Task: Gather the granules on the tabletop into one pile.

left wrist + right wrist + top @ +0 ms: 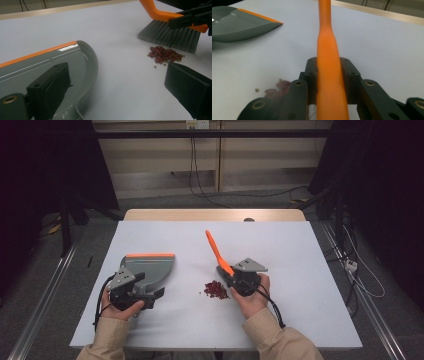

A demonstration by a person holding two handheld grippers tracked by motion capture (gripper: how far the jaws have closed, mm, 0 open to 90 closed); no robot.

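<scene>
The little pile of red beans (216,289) lies near the middle of the high view, on the white table (300,260). The brush (218,252) stands just right of the pile, with its orange handle pointing up the frame. The right gripper (235,279) pinches that handle tight. The grey dustpan (149,270) lies to the left of the pile, well apart from it. The left gripper (152,294) sits spread wide around the dustpan's handle, so the beans must go left.
</scene>
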